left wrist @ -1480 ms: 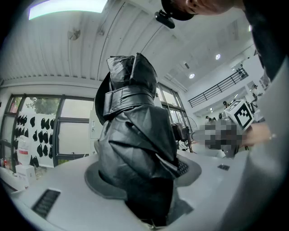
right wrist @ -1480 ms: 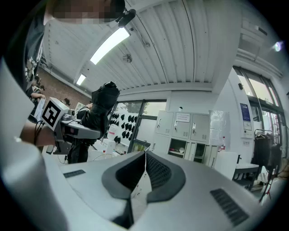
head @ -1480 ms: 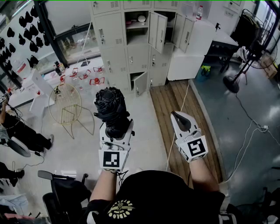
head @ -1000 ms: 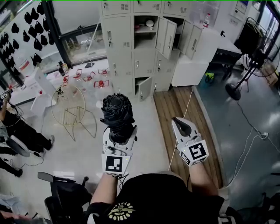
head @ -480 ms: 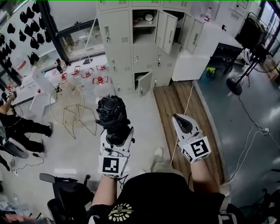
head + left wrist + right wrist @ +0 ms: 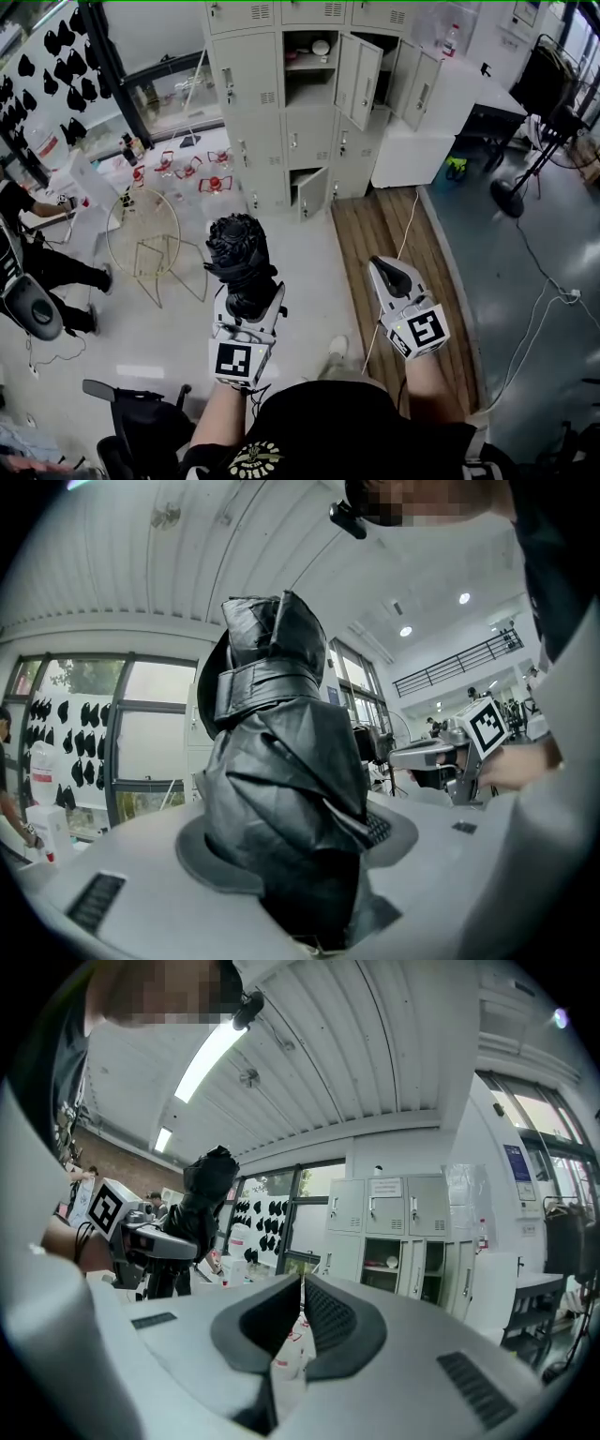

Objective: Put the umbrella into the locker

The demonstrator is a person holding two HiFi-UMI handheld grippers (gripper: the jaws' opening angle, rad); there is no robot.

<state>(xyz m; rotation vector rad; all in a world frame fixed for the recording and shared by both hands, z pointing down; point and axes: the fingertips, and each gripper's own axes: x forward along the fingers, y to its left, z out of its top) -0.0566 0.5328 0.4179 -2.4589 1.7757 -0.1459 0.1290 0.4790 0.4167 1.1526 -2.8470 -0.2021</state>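
Left tongs (image 6: 249, 289) are clamped on the folded black umbrella (image 6: 240, 251), jaws wide around its lower end. The umbrella stands roughly upright with its strap wrapped round it. It is out in front of the grey locker (image 6: 281, 112), well apart from it and in no compartment. Right tongs (image 6: 388, 270) are closed, jaws together with nothing between them, also well short of the locker. On the locker, several upper doors (image 6: 361, 80) hang open, and one open compartment shows a small white item (image 6: 322, 47) on its shelf. A low door is ajar. A wire chair (image 6: 150, 239) stands on the floor, left of the locker front. A wooden floor strip (image 6: 394, 234) runs out from the locker's right part.
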